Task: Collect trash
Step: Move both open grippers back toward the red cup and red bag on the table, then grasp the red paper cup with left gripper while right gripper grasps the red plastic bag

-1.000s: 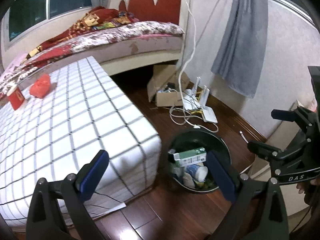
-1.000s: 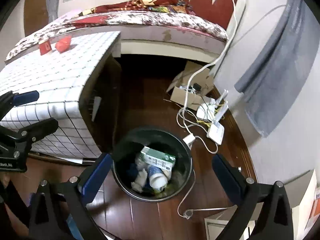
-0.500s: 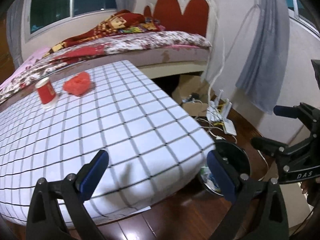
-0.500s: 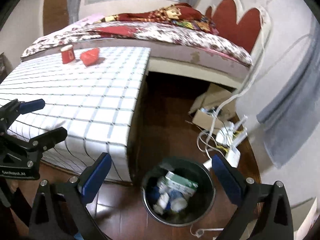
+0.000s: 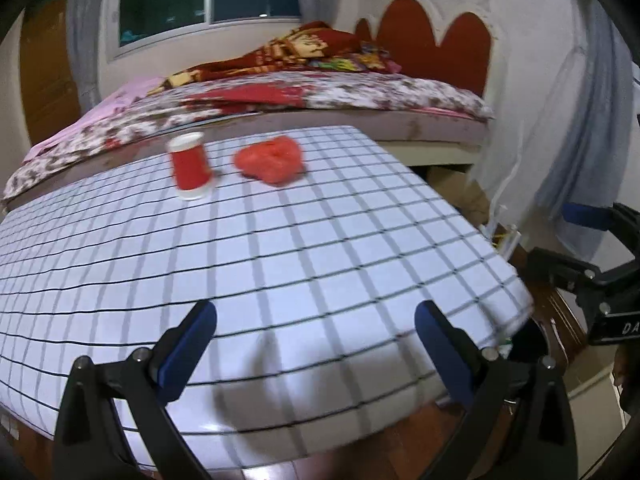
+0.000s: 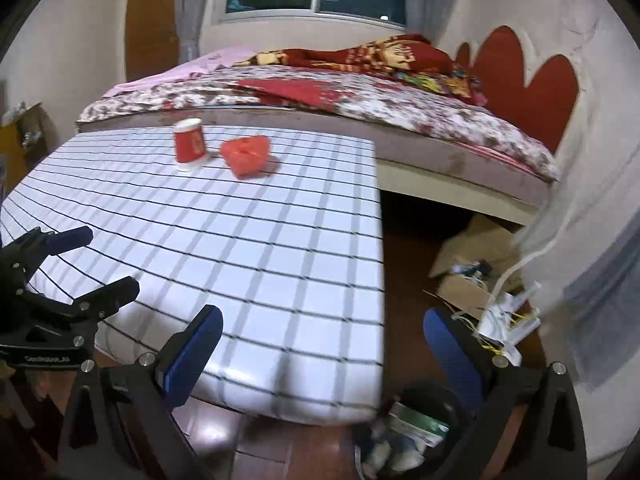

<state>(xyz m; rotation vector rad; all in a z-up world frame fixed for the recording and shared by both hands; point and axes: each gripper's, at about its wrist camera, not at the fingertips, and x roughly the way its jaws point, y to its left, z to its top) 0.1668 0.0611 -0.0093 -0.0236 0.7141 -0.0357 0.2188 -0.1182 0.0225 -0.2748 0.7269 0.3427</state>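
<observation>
A red paper cup [image 5: 190, 167] [image 6: 189, 149] stands upside down at the far side of the checked table [image 5: 280, 264] [image 6: 240, 248]. Beside it on the right lies a crumpled red wrapper [image 5: 270, 158] [image 6: 245, 153]. My left gripper [image 5: 316, 346] hangs open over the table's near edge, nothing between its blue pads. My right gripper [image 6: 324, 344] is open too, over the table's near right corner. Below it on the floor stands the black bin [image 6: 416, 436] holding a green-white carton and other trash. Each gripper shows at the side of the other's view.
A bed [image 6: 360, 104] with a floral cover and red headboard runs behind the table. A cardboard box [image 6: 468, 264], white routers and cables [image 6: 504, 320] lie on the wooden floor right of the table, below a grey curtain [image 5: 592, 128].
Both grippers have swung up and left from the bin toward the table top. The bin has dropped to the bottom edge of the right view and nearly out of the left view.
</observation>
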